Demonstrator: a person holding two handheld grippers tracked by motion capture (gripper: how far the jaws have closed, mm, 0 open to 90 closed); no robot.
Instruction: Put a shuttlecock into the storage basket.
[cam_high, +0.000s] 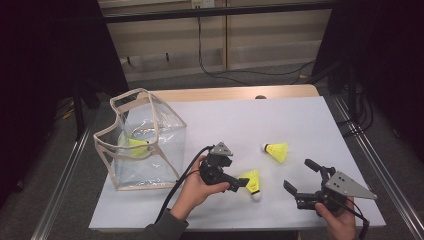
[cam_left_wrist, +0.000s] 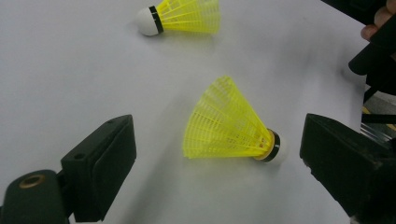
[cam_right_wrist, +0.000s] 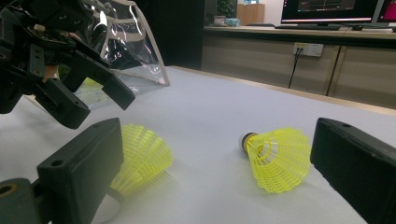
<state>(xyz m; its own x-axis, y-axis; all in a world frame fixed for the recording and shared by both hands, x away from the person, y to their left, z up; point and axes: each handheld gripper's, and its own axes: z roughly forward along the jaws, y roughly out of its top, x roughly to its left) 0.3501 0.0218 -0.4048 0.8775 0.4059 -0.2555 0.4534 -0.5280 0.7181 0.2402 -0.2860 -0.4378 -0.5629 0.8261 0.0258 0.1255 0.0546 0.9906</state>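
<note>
Two shuttlecocks lie on the table: the near shuttlecock toward the front edge, the far shuttlecock right behind it; bag at the left edge.

A rectangular table with a pale grey-white top and a light wooden strip along its far edge carries everything; a clear plastic pouch with beige fabric trim stands open on its left part; a yellow plastic shuttlecock with a white cork tip lies on its side near the front middle; a second yellow plastic shuttlecock lies just beyond, its tip pointing left.
</note>
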